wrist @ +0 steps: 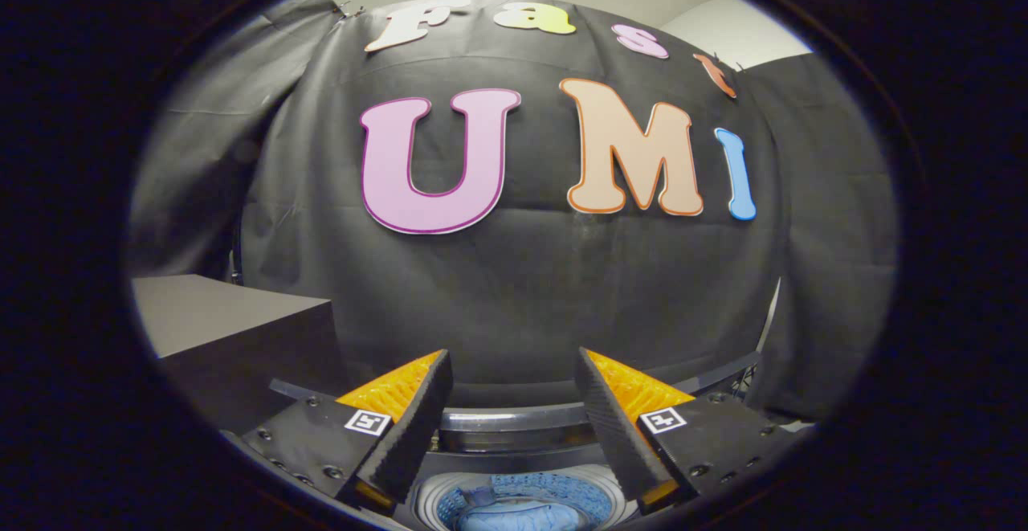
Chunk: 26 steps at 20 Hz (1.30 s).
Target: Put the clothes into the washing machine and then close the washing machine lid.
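The jaws [514, 418] stand wide apart at the bottom centre of the frame, with nothing held between them. In the gap, right at the bottom edge, lies the round mouth of the washing machine [514, 507], its pale ribbed drum rim showing. Inside the drum sits blue cloth, the clothes [522, 515], so they appear to be in already. They look soft and limp, light, easily bunched, best taken by a fold if they need moving again. What seems left is the lid [514, 422], which I take to be the grey curved band just above the drum mouth, between the finger tips, apparently raised at the back of the opening. It looks rigid, smooth and likely hinged, so a push or pull on its upper edge should bring it down; smooth plastic may slip against the pads. To the lower left stands a dark grey box [233, 330]. Each finger carries a small square black-and-white marker; no brand or label on the machine can be read here.
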Available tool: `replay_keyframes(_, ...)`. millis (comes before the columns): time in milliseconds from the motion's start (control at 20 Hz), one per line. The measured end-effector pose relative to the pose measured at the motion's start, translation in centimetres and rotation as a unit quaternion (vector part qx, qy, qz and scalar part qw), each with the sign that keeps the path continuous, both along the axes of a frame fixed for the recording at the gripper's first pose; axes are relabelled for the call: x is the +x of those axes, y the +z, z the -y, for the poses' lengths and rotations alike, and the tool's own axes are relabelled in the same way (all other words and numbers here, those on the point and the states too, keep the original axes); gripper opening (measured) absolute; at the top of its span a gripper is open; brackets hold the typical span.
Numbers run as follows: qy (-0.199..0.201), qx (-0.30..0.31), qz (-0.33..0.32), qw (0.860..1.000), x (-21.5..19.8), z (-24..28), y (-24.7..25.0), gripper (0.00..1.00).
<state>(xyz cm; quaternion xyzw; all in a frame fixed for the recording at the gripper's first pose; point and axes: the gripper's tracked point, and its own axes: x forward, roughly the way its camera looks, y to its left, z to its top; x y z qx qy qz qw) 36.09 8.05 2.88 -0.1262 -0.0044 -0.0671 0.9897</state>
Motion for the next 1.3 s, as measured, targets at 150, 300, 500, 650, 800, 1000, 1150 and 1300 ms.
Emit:
replay_keyframes(150, 0.002, 0.001, 0.000, 1.000, -0.2, 0.0, -0.2, 0.97)
replay_keyframes(300, 0.010, 0.005, -0.002, 1.000, -0.5, 0.0, -0.4, 0.97)
replay_keyframes(500, 0.019, 0.010, -0.018, 1.000, -1.8, 0.4, -1.7, 0.97)
replay_keyframes(650, -0.003, 0.032, -0.089, 0.995, -3.3, 2.4, -6.2, 0.96)
replay_keyframes(800, -0.007, 0.046, -0.090, 0.995, -5.3, 3.6, -7.2, 0.97)
replay_keyframes(1000, 0.001, 0.047, -0.089, 0.995, -7.5, 4.8, -6.8, 0.96)
replay_keyframes(1150, -0.003, 0.050, -0.099, 0.994, -9.0, 5.9, -7.1, 0.95)
replay_keyframes(1300, -0.004, 0.048, -0.113, 0.992, -10.6, 6.8, -7.7, 0.96)
